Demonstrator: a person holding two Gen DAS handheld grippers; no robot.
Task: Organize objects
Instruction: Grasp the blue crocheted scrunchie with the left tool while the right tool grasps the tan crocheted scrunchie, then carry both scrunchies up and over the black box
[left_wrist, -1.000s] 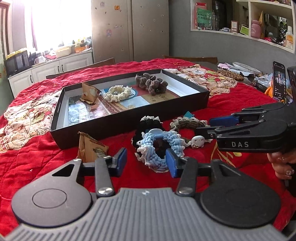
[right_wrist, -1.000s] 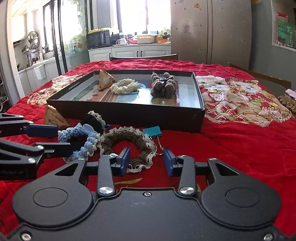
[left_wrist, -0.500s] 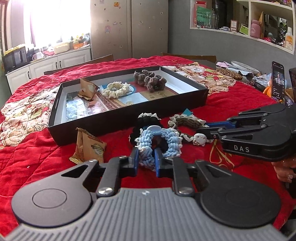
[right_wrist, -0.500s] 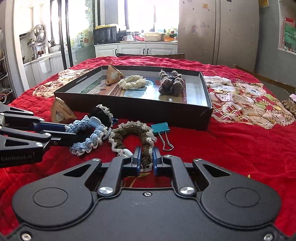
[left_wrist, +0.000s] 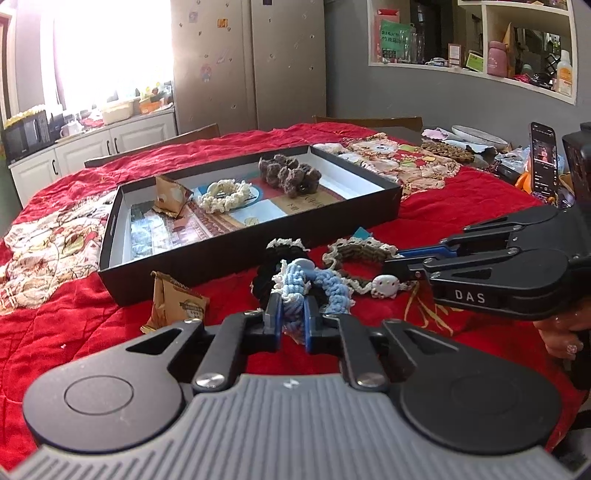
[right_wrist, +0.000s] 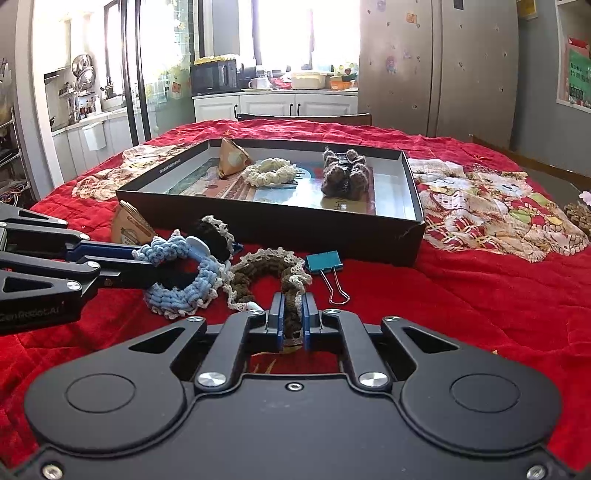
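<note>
Grippers both clamped: left gripper (left_wrist: 292, 322) pinches the near rim of the blue crocheted scrunchie (left_wrist: 317, 286); right gripper (right_wrist: 292, 321) pinches the near end of the brown lace-edged scrunchie (right_wrist: 264, 271); both scrunchies lie on the red quilt (right_wrist: 461, 295), touching each other; black scrunchie (right_wrist: 212, 230) just behind the blue one; teal binder clip (right_wrist: 327, 269) beside the brown one; black tray (right_wrist: 280, 227) beyond holds a cream scrunchie (right_wrist: 271, 171), dark brown scrunchie (right_wrist: 343, 177) and a snack packet (right_wrist: 232, 160); second snack packet (left_wrist: 175, 306) outside the tray's near wall.
</note>
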